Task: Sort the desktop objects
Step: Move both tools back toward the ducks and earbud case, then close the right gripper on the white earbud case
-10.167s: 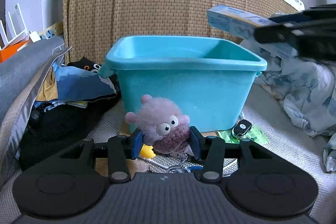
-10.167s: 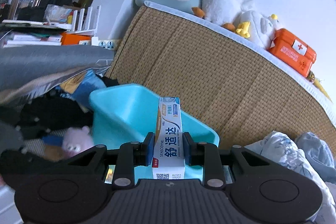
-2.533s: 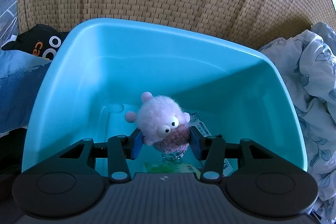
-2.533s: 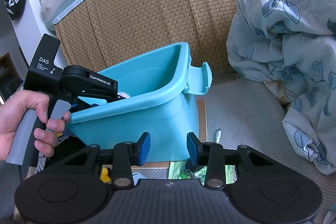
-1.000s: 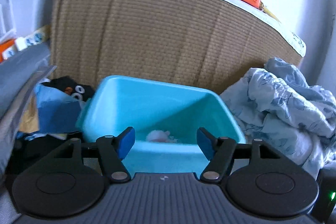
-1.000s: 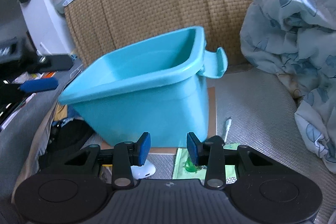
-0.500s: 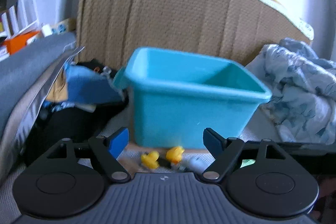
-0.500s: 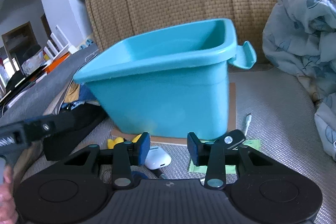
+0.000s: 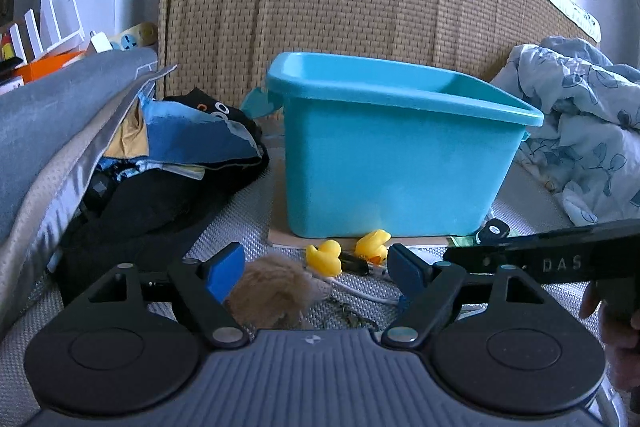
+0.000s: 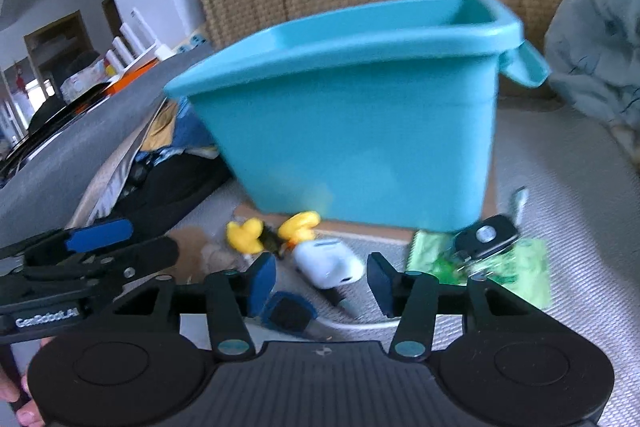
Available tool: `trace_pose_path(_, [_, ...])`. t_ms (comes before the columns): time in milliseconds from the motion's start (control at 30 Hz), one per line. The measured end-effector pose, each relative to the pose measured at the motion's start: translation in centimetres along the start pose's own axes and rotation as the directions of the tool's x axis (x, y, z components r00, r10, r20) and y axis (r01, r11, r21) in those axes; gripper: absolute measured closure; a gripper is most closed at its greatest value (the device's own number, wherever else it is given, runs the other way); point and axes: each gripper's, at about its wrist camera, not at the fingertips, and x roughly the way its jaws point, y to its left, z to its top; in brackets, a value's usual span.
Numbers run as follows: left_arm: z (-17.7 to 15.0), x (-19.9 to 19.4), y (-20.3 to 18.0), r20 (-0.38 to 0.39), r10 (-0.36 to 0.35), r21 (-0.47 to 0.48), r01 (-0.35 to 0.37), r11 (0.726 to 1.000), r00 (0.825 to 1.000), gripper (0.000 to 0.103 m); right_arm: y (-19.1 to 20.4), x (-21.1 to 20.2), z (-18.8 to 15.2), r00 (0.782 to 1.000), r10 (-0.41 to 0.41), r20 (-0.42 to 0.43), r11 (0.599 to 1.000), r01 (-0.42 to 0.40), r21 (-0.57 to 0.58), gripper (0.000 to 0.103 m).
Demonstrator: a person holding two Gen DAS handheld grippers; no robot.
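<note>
- My left gripper point(image 9: 316, 269) hung low with its jaws spread wide and nothing between them; the brown fuzzy toy point(image 9: 276, 293) lay just inside the left pad, off-centre.
- I judged that toy to be the next pick, so I needed to shift left until it sat midway before closing, and squeeze gently since it looked soft.
- My right gripper point(image 10: 321, 281) was likewise open and empty, poised over the white earbud case point(image 10: 328, 263), which lay between its pads.
- The case looked smooth and rounded; I reckoned a square grip across its broad sides would stop it slipping.
- Two yellow ducks point(image 9: 346, 251) and a white cable point(image 9: 360, 293) crowded close, so I had to avoid snagging them.
- The teal bin point(image 9: 396, 155) stood just behind the clutter, ready for both drops.
- A car key point(image 10: 486, 237) rested on a green packet point(image 10: 508, 267) nearby.
</note>
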Motion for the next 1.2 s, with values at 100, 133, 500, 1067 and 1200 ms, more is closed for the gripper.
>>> trace_pose_path(100, [-0.3, 0.4, 0.3, -0.004, -0.008, -0.013, 0.008, 1.0, 1.0, 0.021, 0.6, 0.3, -0.3, 1.0, -0.016, 0.002, 0.999, 0.016, -0.036, 0.048])
trace_pose_path(133, [-0.3, 0.5, 0.3, -0.004, -0.014, -0.019, 0.014, 1.0, 1.0, 0.021, 0.6, 0.4, -0.3, 1.0, -0.029, 0.007, 0.999, 0.029, -0.044, 0.048])
trace_pose_path(500, [-1.3, 1.4, -0.8, -0.021, -0.025, -0.004, 0.025, 1.0, 0.999, 0.02, -0.2, 1.4, -0.4, 0.999, -0.054, 0.006, 0.998, 0.054, -0.02, 0.044])
trace_pose_path(1067, [-2.0, 1.9, -1.2, -0.046, -0.04, -0.004, 0.04, 0.999, 0.998, 0.02, -0.7, 3.3, 0.7, 0.999, -0.043, -0.017, 0.999, 0.043, 0.032, 0.044])
trace_pose_path(1200, [-2.2, 1.9, -1.6, -0.048, -0.041, 0.016, 0.042, 0.999, 0.998, 0.02, -1.5, 4.6, 0.7, 0.999, -0.01, -0.05, 0.998, 0.013, 0.061, 0.044])
